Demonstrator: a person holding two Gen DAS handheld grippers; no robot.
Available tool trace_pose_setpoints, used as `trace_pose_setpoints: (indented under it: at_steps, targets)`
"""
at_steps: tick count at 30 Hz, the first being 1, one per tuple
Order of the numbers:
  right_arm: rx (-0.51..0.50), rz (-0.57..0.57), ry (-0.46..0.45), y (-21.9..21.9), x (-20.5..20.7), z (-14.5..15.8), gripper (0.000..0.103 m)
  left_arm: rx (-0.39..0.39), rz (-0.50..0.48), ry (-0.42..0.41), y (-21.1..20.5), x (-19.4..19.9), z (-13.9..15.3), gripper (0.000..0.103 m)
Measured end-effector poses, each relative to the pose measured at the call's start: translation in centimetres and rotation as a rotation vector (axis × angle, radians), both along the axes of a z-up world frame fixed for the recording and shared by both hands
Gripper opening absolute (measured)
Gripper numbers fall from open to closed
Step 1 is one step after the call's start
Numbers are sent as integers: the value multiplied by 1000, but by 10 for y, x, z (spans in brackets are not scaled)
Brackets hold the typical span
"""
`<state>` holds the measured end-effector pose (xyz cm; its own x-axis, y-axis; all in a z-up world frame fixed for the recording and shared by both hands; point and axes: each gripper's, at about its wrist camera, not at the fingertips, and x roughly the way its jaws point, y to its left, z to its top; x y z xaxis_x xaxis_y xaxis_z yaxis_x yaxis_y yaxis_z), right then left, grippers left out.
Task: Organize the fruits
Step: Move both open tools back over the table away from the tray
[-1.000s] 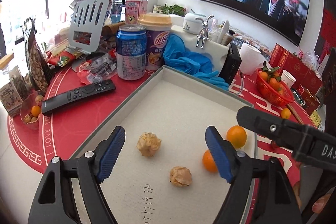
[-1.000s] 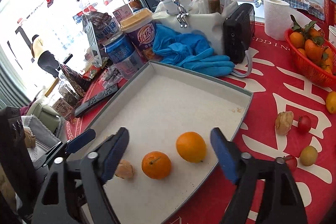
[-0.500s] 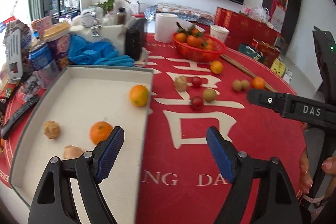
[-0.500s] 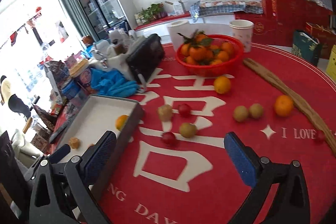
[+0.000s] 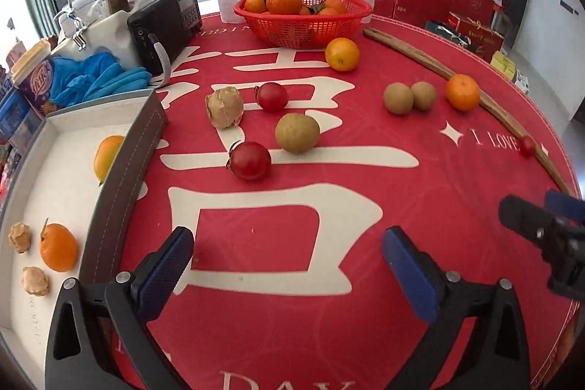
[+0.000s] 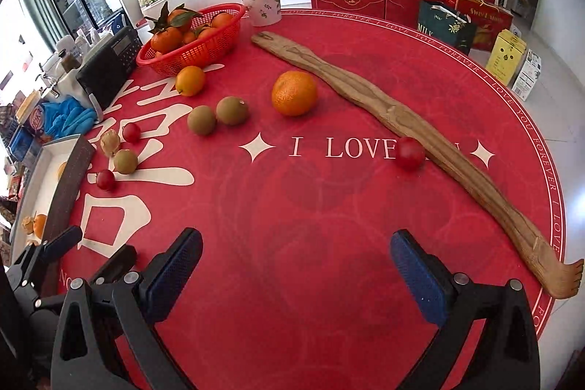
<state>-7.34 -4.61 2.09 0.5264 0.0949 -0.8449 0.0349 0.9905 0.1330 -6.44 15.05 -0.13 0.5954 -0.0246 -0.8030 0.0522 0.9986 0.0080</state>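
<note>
Both grippers swung from tray [image 5: 120, 170] to cloth | jaws opened wide, empty | tray: 2 oranges [image 5: 58, 252], 2 husked fruits [image 5: 34, 281]

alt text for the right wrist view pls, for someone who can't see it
The open, empty right gripper hovers over a round red tablecloth scattered with loose fruit: an orange, two brown fruits and a cherry tomato beside a long wooden backscratcher. A red basket of tangerines stands behind.

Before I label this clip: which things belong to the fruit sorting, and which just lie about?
Job: white tray, loose oranges, red tomatoes, brown round fruits, husked fruit.
Lying about: radio, blue gloves, wooden backscratcher, paper cup.
</note>
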Motion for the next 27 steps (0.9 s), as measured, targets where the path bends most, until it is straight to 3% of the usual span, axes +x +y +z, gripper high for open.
trace_pose_setpoints:
  at_steps: [6,9,27]
  targets:
    - [-56,30,29,16,3,-13,103,-19,24,7,2,21,0,103]
    - [-143,39,28,27,4,-16,103,-20,25,7,3,20,0,103]
    - [-138,31,17,27,2,-16,103,-20,26,7,3,20,1,103]
